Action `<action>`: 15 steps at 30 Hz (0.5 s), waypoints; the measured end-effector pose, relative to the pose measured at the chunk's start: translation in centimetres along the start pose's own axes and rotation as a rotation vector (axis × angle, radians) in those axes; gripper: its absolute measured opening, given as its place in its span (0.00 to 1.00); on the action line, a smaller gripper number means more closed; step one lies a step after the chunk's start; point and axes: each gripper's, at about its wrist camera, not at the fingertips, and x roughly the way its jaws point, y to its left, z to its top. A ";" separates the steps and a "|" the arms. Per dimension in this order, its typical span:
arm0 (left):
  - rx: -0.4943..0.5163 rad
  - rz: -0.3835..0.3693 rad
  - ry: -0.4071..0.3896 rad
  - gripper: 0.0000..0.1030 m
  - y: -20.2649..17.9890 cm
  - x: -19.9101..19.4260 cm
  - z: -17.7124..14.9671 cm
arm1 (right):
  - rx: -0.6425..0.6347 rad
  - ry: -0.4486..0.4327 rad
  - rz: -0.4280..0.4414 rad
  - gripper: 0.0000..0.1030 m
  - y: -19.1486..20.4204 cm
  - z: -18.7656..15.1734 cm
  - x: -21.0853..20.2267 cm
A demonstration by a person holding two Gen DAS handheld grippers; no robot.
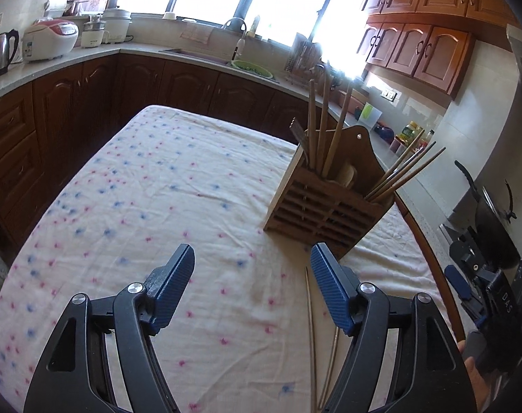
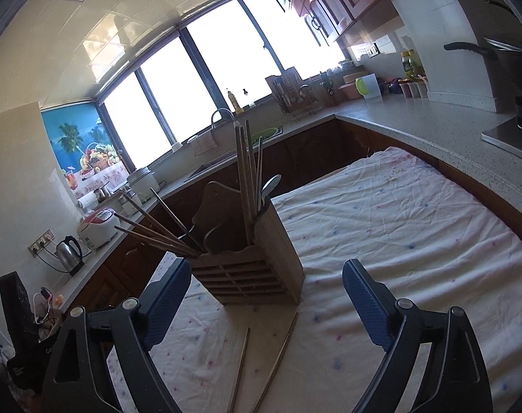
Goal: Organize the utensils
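— How far along are you?

— I'm judging it mostly done. The holder (image 2: pixel 257 261) is standing upright on the cloth (image 2: pixel 415 234), and most utensils are already sitting in it. Two chopsticks (image 2: pixel 276 361) are lying loose on the cloth just in front of it, so those are what I'm reckoning is left.

— Count them for me.

— In the right wrist view I'm seeing about four chopsticks leaning (image 2: pixel 157 230) out of one end compartment, roughly three long wooden handles (image 2: pixel 245 172) standing in the other, and what looks like a metal spoon (image 2: pixel 269 186) beside them. One holder, two loose sticks. The bundles overlap, so I'm not trusting those counts exactly.

— And the grippers?

— The left gripper (image 1: pixel 252 282) is hovering over the cloth, jaws spread wide, carrying nothing; the loose sticks (image 1: pixel 310 337) are running by its right finger. The right gripper (image 2: pixel 266 296) is also gaping wide and empty, facing the holder with the sticks lying between its fingers.
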 end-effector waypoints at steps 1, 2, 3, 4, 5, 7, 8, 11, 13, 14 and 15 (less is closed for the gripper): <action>-0.002 0.007 0.006 0.70 0.3 -0.1 -0.5 | -0.001 0.009 0.000 0.88 0.0 -0.6 -0.1; 0.000 0.016 0.009 0.70 0.5 -0.2 -1.0 | 0.000 0.016 0.000 0.88 0.0 -1.2 -0.2; 0.003 0.027 0.015 0.70 0.7 -0.4 -1.5 | 0.000 0.024 0.001 0.89 -0.1 -1.8 -0.3; 0.006 0.035 0.020 0.69 0.8 -0.5 -2.0 | 0.001 0.031 0.000 0.89 -0.1 -2.2 -0.4; 0.007 0.039 0.021 0.70 1.0 -0.6 -2.4 | 0.000 0.038 -0.002 0.89 -0.2 -2.8 -0.5; 0.007 0.045 0.015 0.70 1.3 -1.2 -3.2 | -0.004 0.050 -0.002 0.89 -0.2 -3.7 -0.9; 0.011 0.048 0.009 0.70 1.4 -1.5 -3.6 | -0.009 0.053 -0.003 0.88 -0.2 -4.2 -1.1; 0.033 0.061 -0.036 0.70 1.3 -2.9 -4.4 | -0.038 0.033 -0.008 0.88 0.3 -5.1 -2.2; 0.052 0.067 -0.075 0.73 1.1 -4.0 -5.0 | -0.076 -0.008 -0.009 0.89 0.8 -5.4 -3.4; 0.062 0.074 -0.096 0.78 1.0 -4.6 -5.3 | -0.101 -0.037 -0.010 0.89 1.2 -5.5 -4.2; 0.072 0.082 -0.116 0.83 0.9 -5.1 -5.5 | -0.129 -0.068 -0.015 0.91 1.6 -5.6 -5.0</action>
